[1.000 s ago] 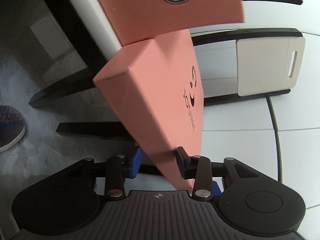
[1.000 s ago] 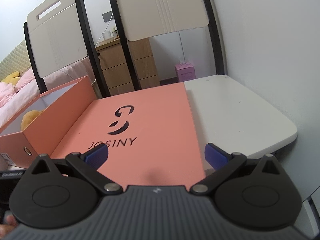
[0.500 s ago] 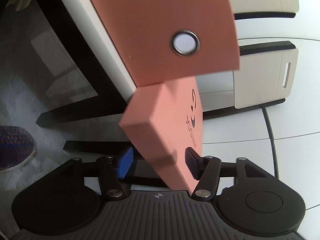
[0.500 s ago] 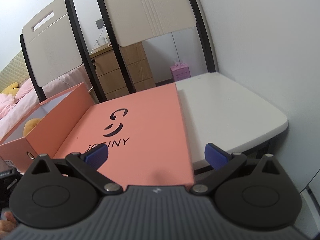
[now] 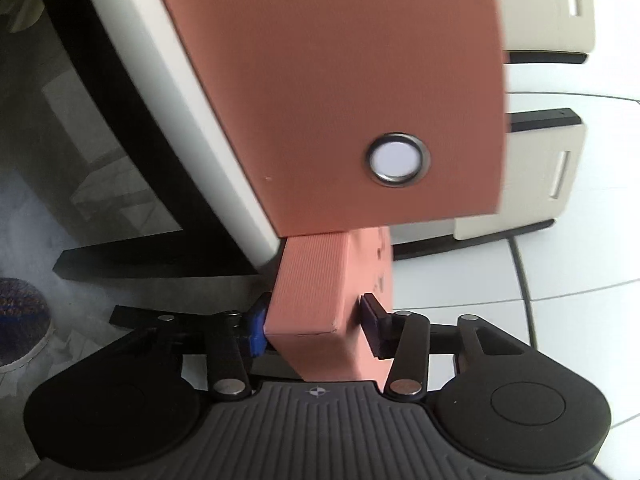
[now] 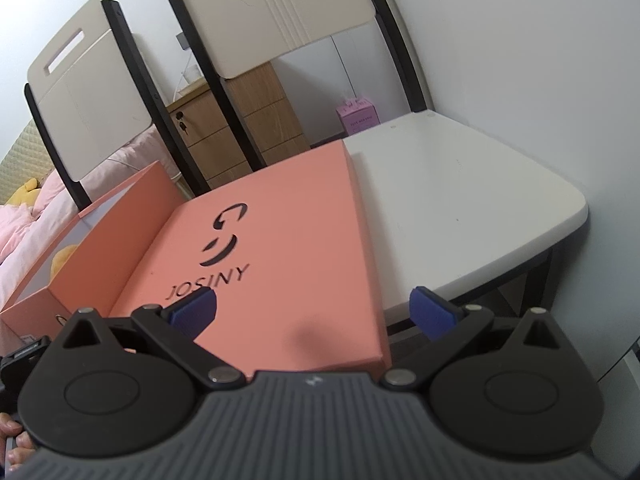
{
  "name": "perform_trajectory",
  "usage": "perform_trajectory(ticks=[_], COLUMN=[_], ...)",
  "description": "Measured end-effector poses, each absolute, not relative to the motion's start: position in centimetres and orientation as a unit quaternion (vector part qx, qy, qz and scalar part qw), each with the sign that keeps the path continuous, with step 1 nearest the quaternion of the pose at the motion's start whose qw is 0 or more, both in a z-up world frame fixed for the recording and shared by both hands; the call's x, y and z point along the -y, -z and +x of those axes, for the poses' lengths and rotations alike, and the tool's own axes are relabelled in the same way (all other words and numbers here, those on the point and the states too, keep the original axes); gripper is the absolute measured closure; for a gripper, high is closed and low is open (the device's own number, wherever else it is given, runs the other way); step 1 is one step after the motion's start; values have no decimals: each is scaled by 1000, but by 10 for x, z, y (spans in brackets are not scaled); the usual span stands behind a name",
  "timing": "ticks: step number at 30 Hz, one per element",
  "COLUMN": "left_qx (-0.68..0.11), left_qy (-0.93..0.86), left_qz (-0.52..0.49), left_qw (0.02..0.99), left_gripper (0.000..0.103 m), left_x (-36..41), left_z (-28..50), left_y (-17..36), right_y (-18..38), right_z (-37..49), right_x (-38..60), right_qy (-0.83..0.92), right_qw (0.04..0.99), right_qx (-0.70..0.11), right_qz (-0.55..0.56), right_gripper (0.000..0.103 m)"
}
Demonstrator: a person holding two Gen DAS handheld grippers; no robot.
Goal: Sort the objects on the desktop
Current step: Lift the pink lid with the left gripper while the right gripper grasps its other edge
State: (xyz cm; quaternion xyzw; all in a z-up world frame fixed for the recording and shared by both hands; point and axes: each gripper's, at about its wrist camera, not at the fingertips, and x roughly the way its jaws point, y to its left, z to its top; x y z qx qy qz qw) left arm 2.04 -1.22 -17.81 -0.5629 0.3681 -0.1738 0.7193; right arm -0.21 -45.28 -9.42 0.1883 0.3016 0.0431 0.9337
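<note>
A salmon-pink box lid (image 6: 272,264) printed JOSINY lies on the white table (image 6: 460,200), its near end past the front edge. My left gripper (image 5: 312,332) is shut on the lid's corner (image 5: 316,296). The matching open box (image 5: 340,92) with a metal eyelet (image 5: 398,160) stands right beside the lid; it also shows in the right wrist view (image 6: 100,240), with something yellow inside. My right gripper (image 6: 312,312) is open and empty, just above the lid's near end.
Two cream chairs with black frames (image 6: 280,12) (image 6: 80,92) stand behind the table. A wooden drawer cabinet (image 6: 240,128) and a small pink box (image 6: 358,118) sit beyond. A wall runs along the right. A slipper (image 5: 20,320) lies on the floor.
My left gripper has moved closer to the box, still holding the lid, and the lid has swung to a flatter angle beside the box. The right gripper has shifted slightly, still open.
</note>
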Motion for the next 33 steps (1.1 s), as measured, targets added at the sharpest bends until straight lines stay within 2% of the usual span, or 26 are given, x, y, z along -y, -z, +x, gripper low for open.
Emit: perform_trajectory(ticks=[5,14,19,20,25,27,30,33], left_qx=[-378,-387,-389,-390,-388,-387,-383,-372], left_qy=[185,204,209,209,214,215,217,222], left_qz=[-564,-552,-547,-547,-535,-532,-527,-511], left_qw=[710,709,711,711,719,722,727,743], left_gripper=[55,55,55,55,55,54,54,54], left_x=[6,-10,-10,-3,-4,-3,-1,1], left_z=[-5,-54,-51,-51,-46,-45,-43,-41], left_y=[173,163,160,174,179,178,178,171], right_y=[97,130,154,160,176,177,177,171], right_z=[-5,-4,5,9,15,17,17,10], right_x=[457,504,536,535,527,525,521,519], right_qy=[-51,-102,-126,-125,-152,-177,-207,-214], right_qw=[937,895,840,832,804,789,773,777], right_qx=[-299,-328,-335,-348,-377,-378,-379,-372], right_qz=[175,284,408,413,433,451,464,460], right_gripper=[0,0,0,0,1,10,33,42])
